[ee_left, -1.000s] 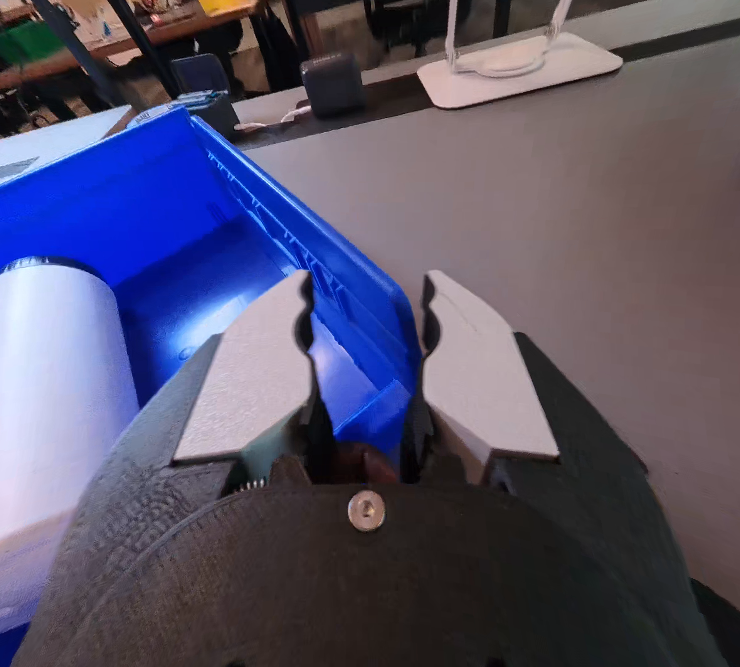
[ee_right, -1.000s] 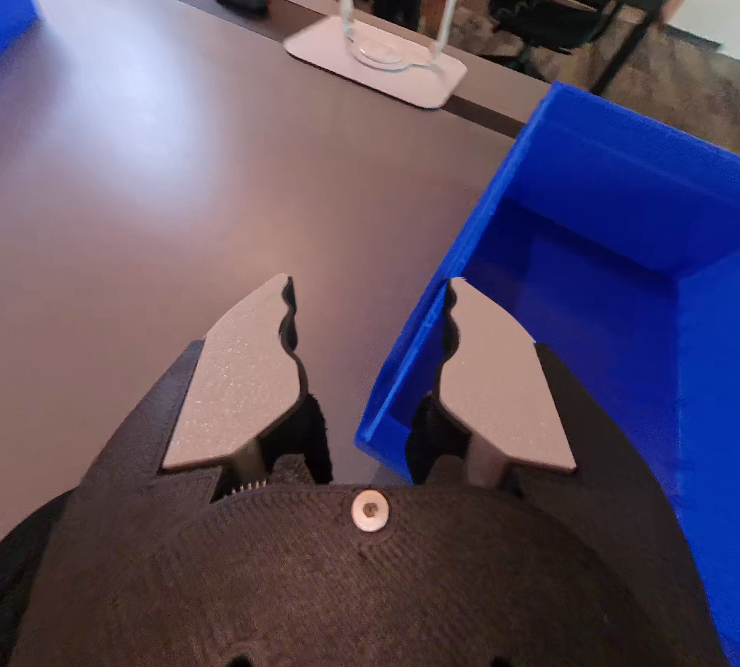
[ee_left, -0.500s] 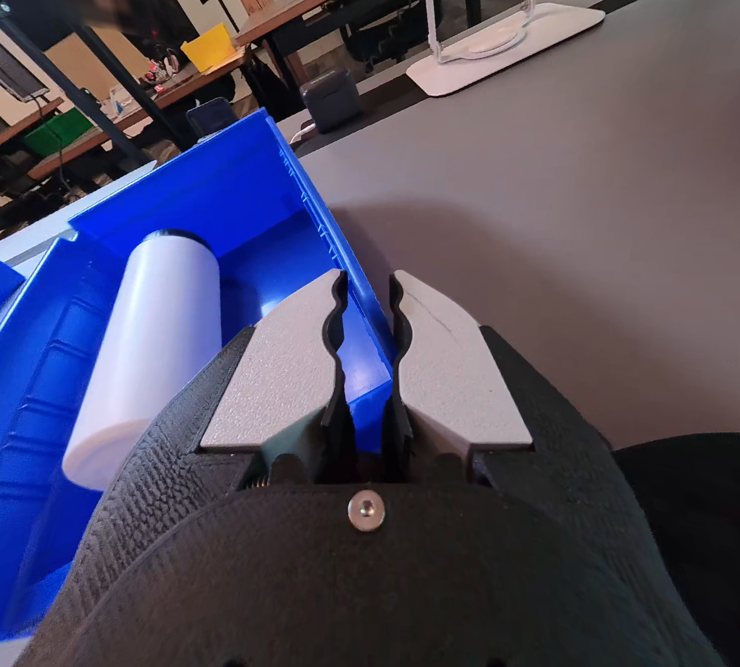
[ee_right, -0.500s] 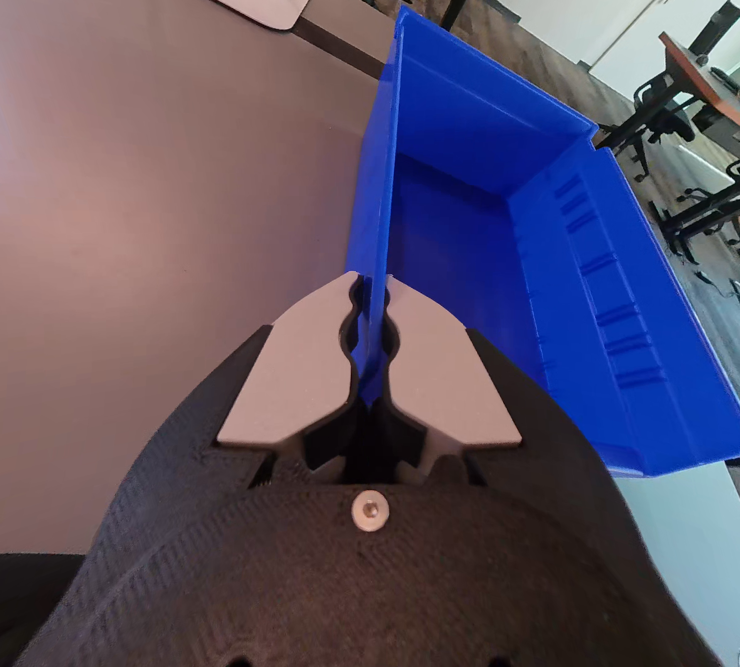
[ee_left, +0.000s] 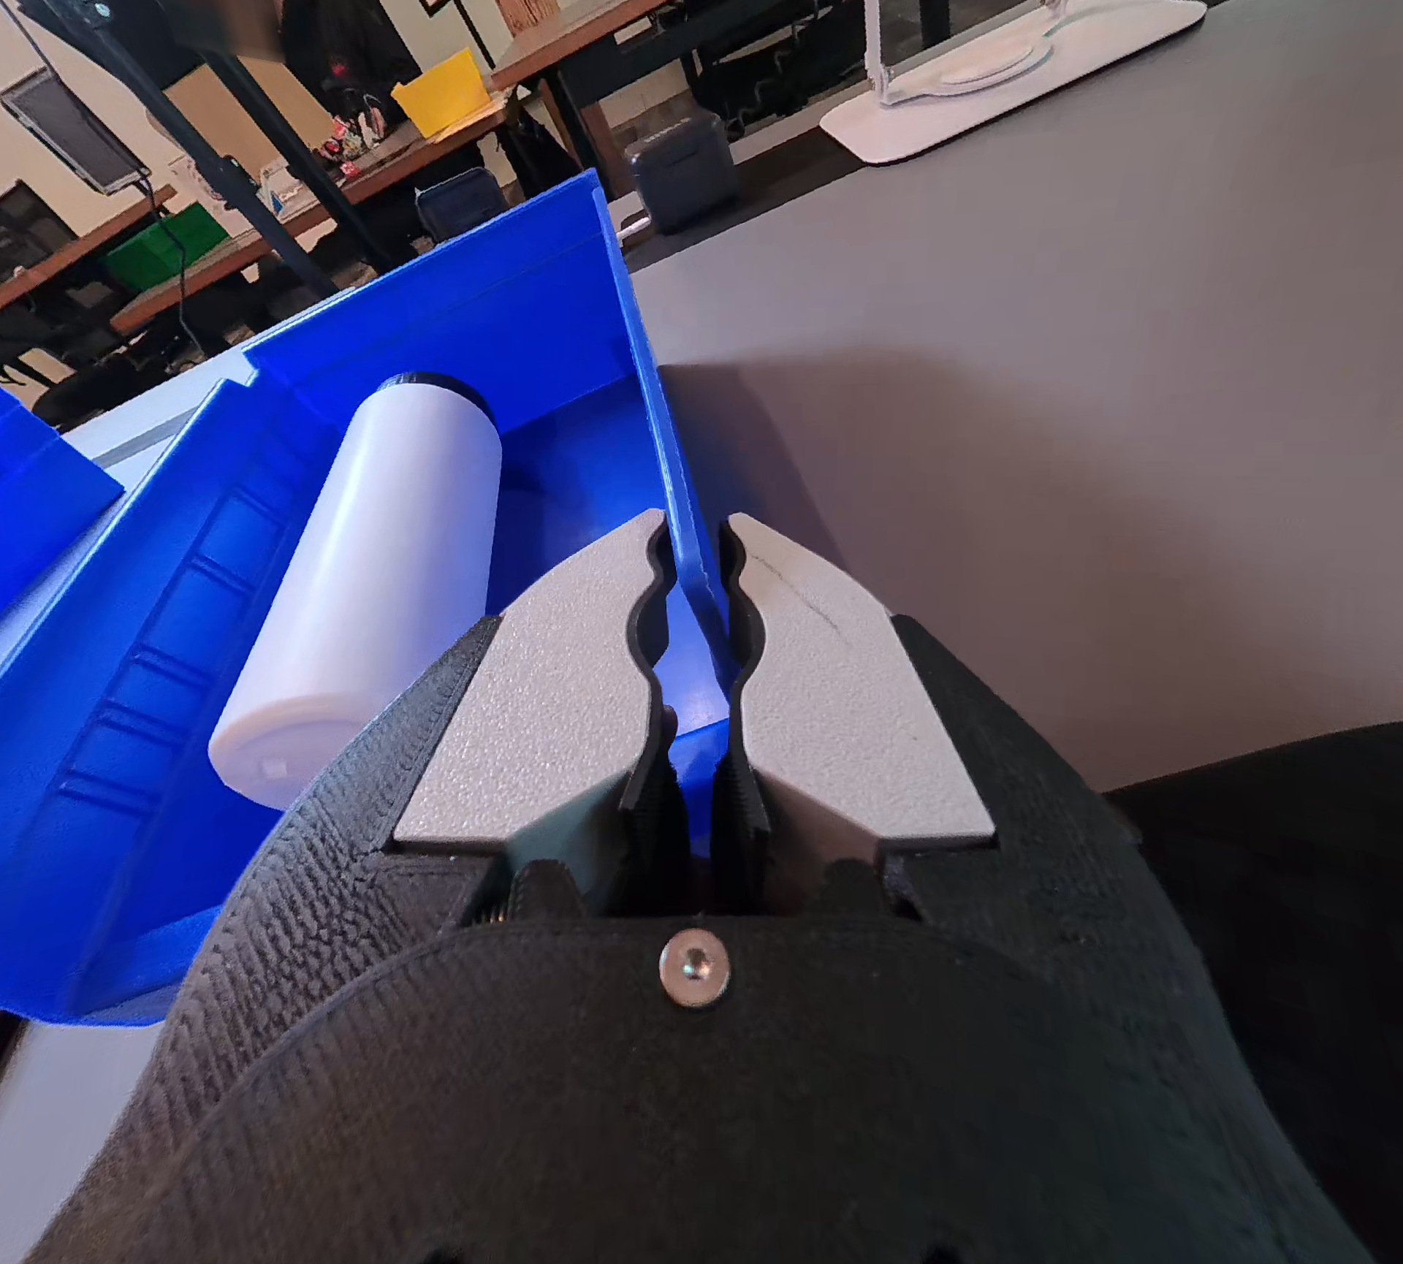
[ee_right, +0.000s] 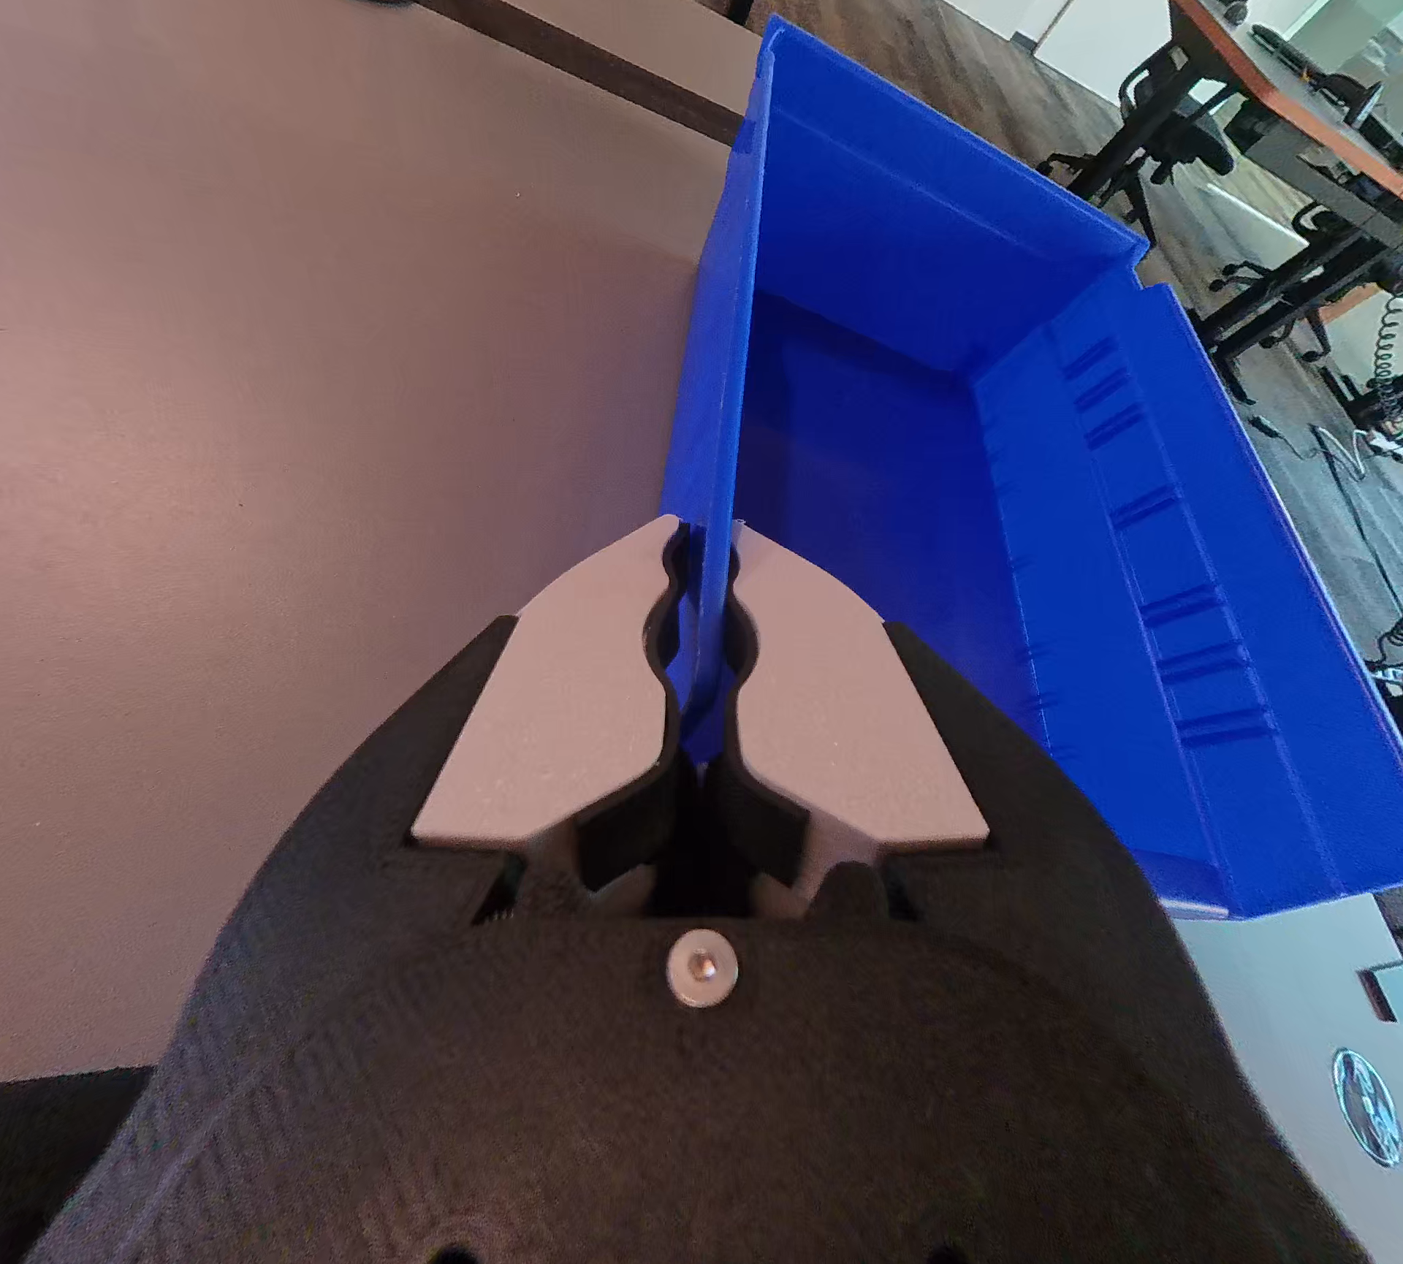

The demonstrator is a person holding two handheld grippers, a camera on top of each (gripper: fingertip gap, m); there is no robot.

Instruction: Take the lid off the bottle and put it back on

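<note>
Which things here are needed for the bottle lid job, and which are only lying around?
Needed: white bottle lying in the blue bin; left gripper, right gripper, each shut on a bin wall.
Lying around: empty blue bin; white stand base; dark box.

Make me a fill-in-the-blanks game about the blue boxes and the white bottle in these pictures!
1. The white bottle is lying on its ____ inside a blue bin.
2. The left gripper is pinching that bin's ____.
3. The right gripper grips the wall of another blue bin, which holds ____ that can be seen.
4. The lid end of the bottle points ____ from the left gripper.

Missing words: side; wall; nothing; away
</note>
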